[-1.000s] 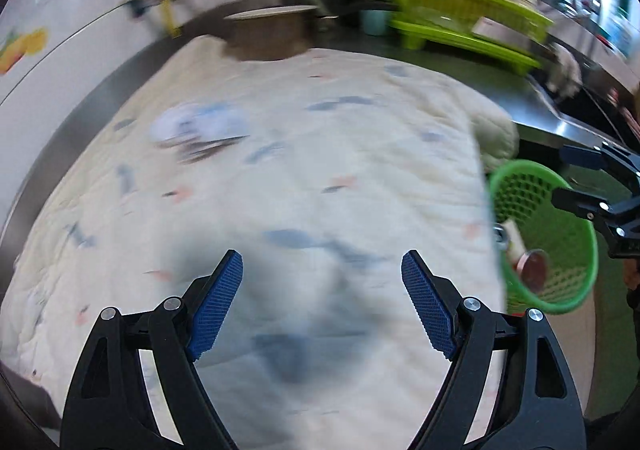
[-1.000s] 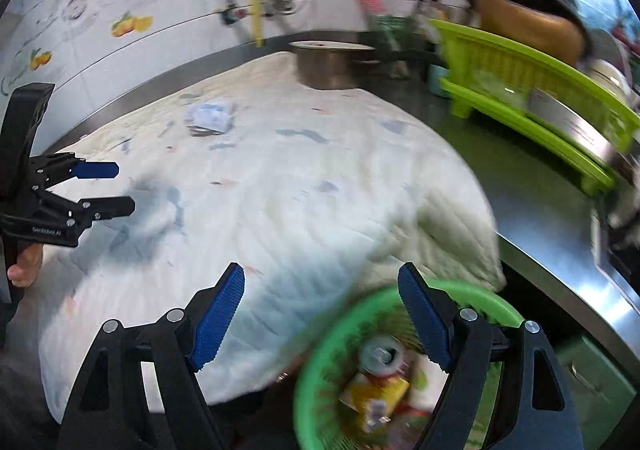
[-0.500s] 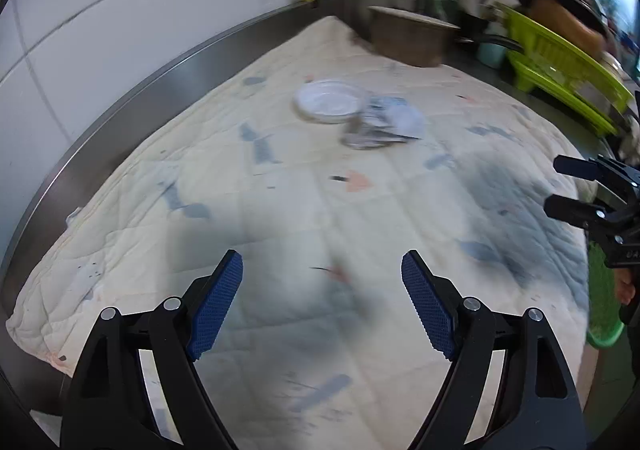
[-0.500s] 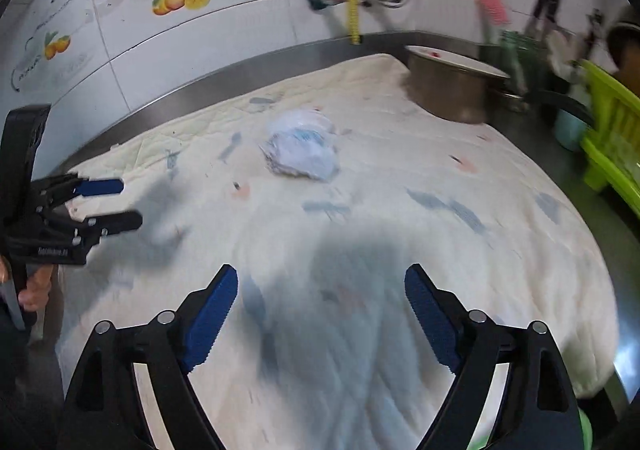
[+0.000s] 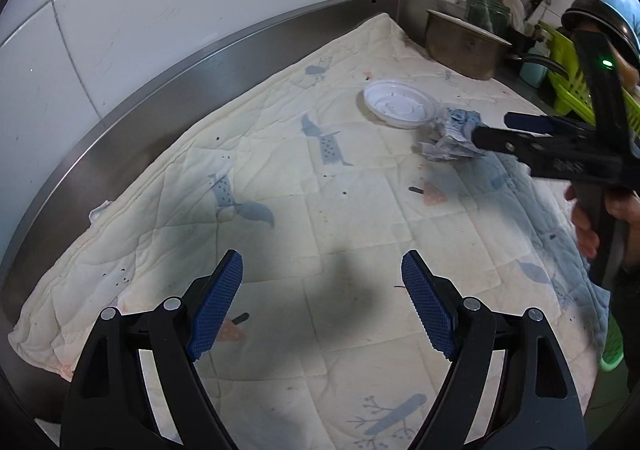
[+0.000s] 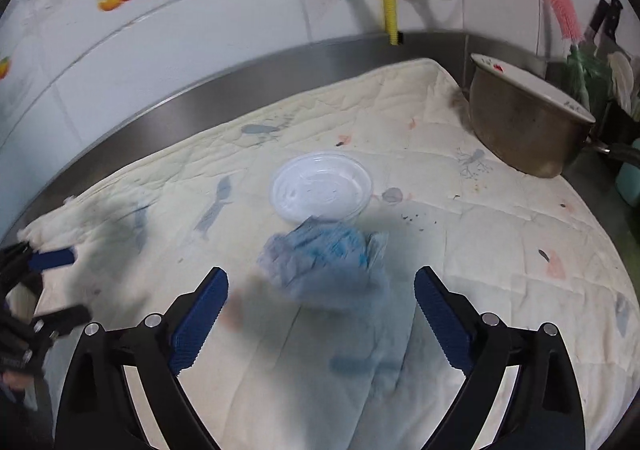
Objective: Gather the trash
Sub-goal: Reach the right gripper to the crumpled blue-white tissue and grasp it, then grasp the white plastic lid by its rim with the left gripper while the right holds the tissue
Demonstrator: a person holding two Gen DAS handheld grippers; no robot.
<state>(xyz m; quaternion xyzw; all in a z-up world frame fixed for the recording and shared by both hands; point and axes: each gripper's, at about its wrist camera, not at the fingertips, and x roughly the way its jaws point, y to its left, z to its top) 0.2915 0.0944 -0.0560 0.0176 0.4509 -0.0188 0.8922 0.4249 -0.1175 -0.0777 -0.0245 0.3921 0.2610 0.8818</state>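
Since half a second ago the right gripper point(image 6: 320, 310) has closed in on the crumpled blue-and-white wrapper point(image 6: 326, 260), which now fills the middle of the right wrist view just ahead of the spread fingers point(image 6: 198, 324), not yet between them. Touching the wrapper's far edge sits a shallow white plastic lid point(image 6: 322, 191), centre of frame, both on the quilted cloth point(image 6: 480, 250) covering the steel counter point(image 6: 192, 93). A metal pot point(image 6: 524, 121) stands at the upper right. In the left wrist view the left gripper point(image 5: 322, 306) hovers over bare cloth at the lower centre, its fingers point(image 5: 216, 314) spread wide and empty. At the right of that frame the right gripper's tips reach the wrapper point(image 5: 450, 137), beside the lid point(image 5: 400, 103).
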